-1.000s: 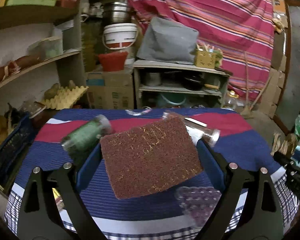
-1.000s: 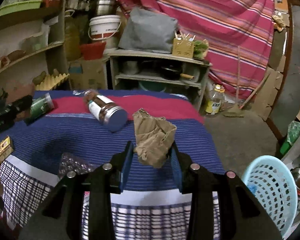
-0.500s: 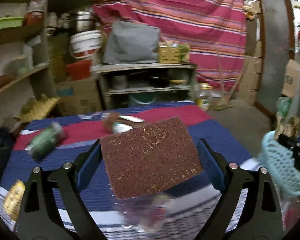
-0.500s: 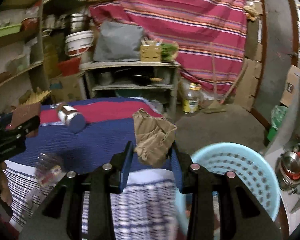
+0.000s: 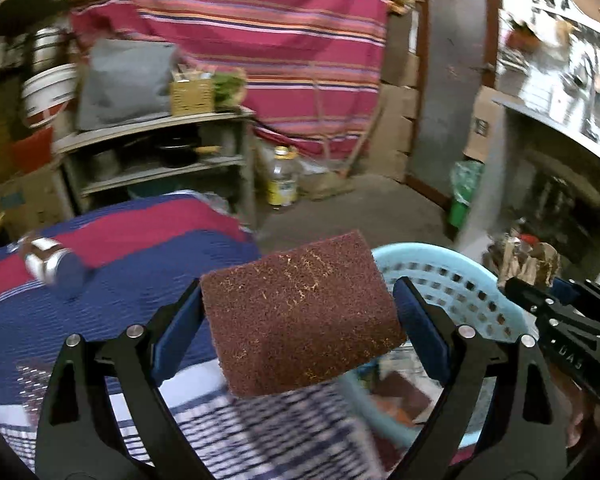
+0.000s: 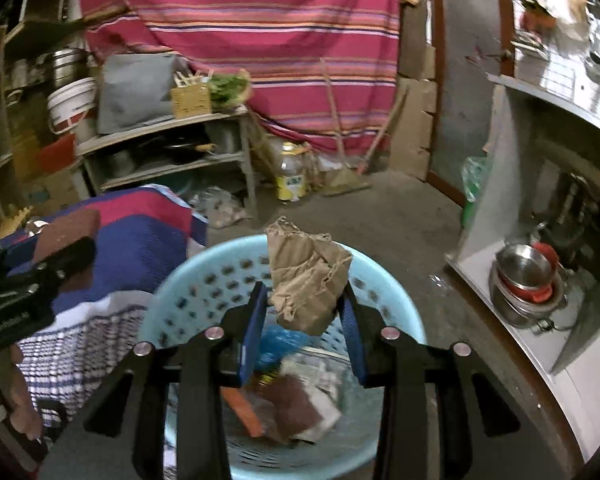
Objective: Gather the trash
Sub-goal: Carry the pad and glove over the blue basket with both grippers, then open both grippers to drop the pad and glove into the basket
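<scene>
Maroon pad (image 5: 302, 314) clamped across its long axis in left jaws; basket (image 5: 466, 278) lies at three o'clock. Right view: jaws pinch crumpled paper (image 6: 306, 278) directly over basket (image 6: 204, 276), nearer to drop.

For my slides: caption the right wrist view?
Right gripper holding crumpled brown paper above the light-blue trash basket.

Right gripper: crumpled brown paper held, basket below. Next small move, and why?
Probably open the right gripper: its pads clamp the crumpled brown paper over the blue basket, which already holds trash, so the paper should drop inside.
</scene>
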Motion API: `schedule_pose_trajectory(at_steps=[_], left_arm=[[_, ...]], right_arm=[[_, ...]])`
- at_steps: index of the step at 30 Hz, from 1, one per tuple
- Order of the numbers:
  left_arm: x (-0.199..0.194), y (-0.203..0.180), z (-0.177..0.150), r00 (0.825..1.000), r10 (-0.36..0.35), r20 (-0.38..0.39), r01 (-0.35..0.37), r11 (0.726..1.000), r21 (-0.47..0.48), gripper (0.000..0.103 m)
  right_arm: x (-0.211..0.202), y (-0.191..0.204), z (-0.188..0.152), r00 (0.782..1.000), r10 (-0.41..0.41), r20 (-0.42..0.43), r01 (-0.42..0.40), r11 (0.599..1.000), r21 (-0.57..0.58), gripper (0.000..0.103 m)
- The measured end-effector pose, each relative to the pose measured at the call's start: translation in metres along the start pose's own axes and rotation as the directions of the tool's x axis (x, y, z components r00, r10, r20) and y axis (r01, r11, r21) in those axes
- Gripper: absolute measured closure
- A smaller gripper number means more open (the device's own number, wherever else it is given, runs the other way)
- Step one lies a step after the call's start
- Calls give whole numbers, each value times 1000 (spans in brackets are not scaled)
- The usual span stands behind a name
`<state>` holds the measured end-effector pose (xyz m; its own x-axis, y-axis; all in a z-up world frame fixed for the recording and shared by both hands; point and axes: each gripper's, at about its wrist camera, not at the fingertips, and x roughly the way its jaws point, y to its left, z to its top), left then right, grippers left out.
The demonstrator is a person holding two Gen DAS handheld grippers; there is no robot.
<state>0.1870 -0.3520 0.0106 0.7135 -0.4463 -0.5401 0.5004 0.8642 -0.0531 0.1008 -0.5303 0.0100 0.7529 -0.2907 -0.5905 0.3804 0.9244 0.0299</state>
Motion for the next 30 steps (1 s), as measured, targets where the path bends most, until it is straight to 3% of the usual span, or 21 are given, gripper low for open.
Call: schedule_pose_trajectory(at_steps=[9, 15, 27, 30], left_arm=[[24, -57, 2, 997, -59, -46, 65, 990, 129, 11], [23, -47, 6, 996, -76, -51, 80, 993, 82, 6], [-20, 5, 6, 996, 81, 48, -84, 995, 53, 6], [-29, 12, 5, 993, 107, 41, -110, 991, 78, 5]], right_arm=[[8, -42, -12, 999, -31, -28, 34, 996, 84, 66], [14, -43, -17, 999, -25, -48, 29, 996, 88, 66], [37, -5, -22, 996, 37, -75, -31, 996, 80, 66], [45, 6, -22, 996, 39, -84, -32, 996, 80, 66]])
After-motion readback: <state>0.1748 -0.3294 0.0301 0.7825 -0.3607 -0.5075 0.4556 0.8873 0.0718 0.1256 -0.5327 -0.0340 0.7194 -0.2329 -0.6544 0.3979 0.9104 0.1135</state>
